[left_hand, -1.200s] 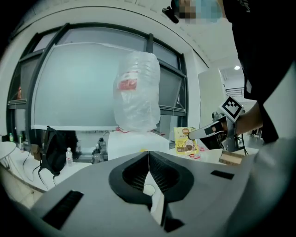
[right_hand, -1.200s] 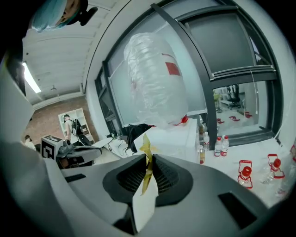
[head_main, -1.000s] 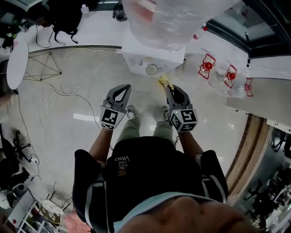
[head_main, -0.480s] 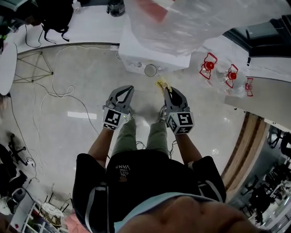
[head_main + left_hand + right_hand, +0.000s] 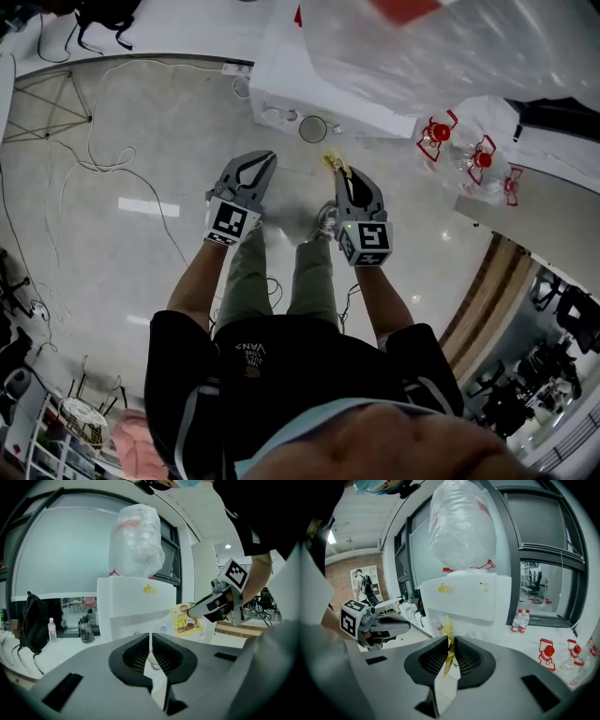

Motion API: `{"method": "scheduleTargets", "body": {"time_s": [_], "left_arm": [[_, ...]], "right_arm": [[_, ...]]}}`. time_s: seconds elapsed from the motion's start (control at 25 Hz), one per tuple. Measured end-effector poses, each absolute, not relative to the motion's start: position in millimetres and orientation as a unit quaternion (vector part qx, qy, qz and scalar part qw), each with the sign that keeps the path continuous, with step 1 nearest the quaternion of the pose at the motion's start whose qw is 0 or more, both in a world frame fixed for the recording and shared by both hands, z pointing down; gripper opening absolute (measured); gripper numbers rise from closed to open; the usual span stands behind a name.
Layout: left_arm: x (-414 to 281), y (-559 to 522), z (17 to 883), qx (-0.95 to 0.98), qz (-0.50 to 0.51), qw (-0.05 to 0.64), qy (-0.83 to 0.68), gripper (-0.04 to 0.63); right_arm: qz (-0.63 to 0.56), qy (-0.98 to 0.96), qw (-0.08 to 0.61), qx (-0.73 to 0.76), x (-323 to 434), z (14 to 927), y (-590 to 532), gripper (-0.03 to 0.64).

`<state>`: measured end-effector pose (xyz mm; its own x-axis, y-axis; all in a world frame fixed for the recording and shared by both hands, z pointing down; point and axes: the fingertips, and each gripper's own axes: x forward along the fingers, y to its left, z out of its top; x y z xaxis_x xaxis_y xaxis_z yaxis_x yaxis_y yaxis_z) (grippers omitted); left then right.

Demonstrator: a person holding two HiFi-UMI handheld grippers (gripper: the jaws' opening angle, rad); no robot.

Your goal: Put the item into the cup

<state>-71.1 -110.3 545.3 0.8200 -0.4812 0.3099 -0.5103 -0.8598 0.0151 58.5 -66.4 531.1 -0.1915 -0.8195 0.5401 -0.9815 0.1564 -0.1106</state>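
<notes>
Head view showed the right gripper [image 5: 339,174] pinched tight on a thin yellow sachet [image 5: 333,165] that stuck out past its tips. The cup [image 5: 313,128] stood at 11 o'clock from the sachet, on the white dispenser [image 5: 281,70]. The left gripper [image 5: 267,157], at 9 o'clock from the right one, was fully closed on nothing.

**Left jaws shut, facing the dispenser**

My left gripper [image 5: 151,641] had its jaws together with nothing gripped. Ahead stood a white water dispenser [image 5: 133,609], with a plastic-wrapped bottle [image 5: 136,541] on top. Right of it, my right gripper [image 5: 191,613] pinched a yellow packet [image 5: 186,621] by its upper corner. A black backpack [image 5: 30,620] and a small bottle [image 5: 51,630] sat on the counter at left.
</notes>
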Motion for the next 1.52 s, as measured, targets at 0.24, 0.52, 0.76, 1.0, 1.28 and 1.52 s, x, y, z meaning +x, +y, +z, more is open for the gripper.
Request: {"method": "scheduleTargets", "body": {"time_s": [0.24,0.52,0.76,1.0,1.28,1.52], "left_arm": [[-71,-117,583,0.950,0.152,0.051,-0.267,0.025],[-63,-121,630,0.951,0.165,0.052,-0.258,0.142],[-47,-120,665,0.954,0.186,0.041,-0.232,0.224],[-31,-130,697,0.956,0.185,0.041,-0.225,0.264],[-11,-133,736,0.961,0.206,0.033,-0.180,0.296],[6,-137,754,0.964,0.219,0.018,-0.152,0.308]], "right_arm": [[0.208,-0.746,0.214,0.595,60,564,-79,0.067],[0.195,-0.759,0.252,0.567,55,605,-93,0.068],[0.172,-0.766,0.286,0.550,53,629,-108,0.069],[0.170,-0.755,0.289,0.563,60,653,-122,0.069],[0.155,-0.765,0.292,0.553,58,680,-133,0.068],[0.142,-0.770,0.305,0.542,50,698,-142,0.069]]}}
